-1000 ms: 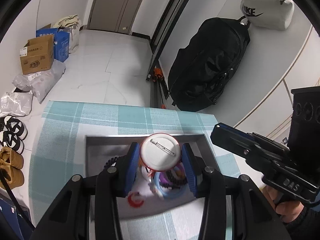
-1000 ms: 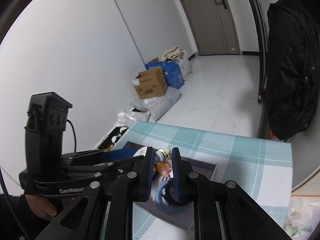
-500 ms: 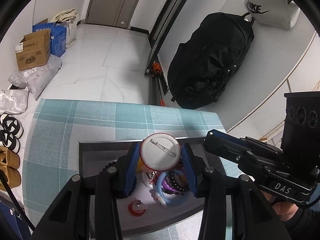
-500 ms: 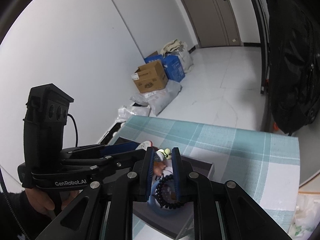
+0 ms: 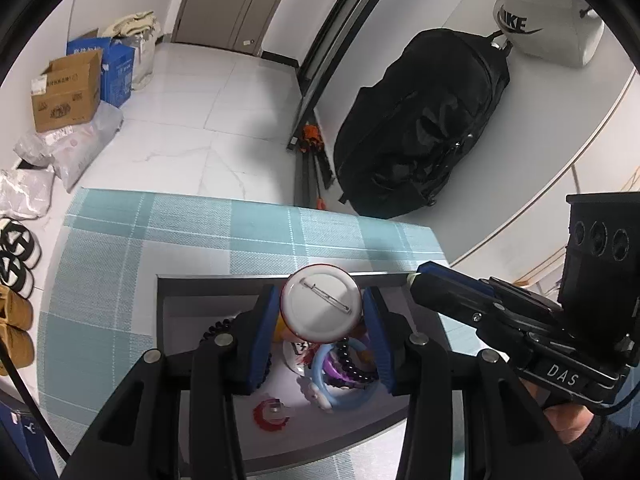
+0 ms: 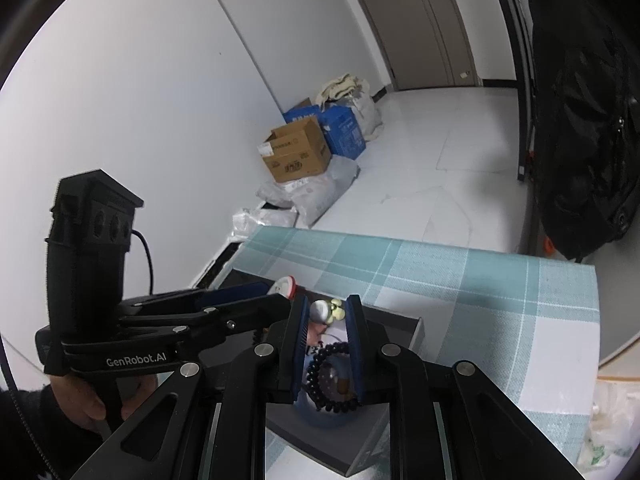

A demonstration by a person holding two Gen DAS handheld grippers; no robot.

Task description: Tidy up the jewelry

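The jewelry lies heaped in a shallow grey tray on a teal checked tablecloth: in the left wrist view, going left to right, a small red clasp-like piece sits alone on the tray floor, then a pale blue ring with a white charm, with a string of dark beads lying across it. Above this heap the left gripper clamps a round pin badge by its rim, white back and pin bar facing the camera. At the right edge the right gripper's body, held by a hand, reaches in; its tips are hidden here. The right wrist view supplies them: the right gripper has its jaws narrow, having just been opening a little, with the dark beads looped between the pads; whether the pads press on them cannot be told. That view also shows a shiny bead with a yellow-green charm beyond the fingertips, and the left gripper's badge edge-on with a red rim.
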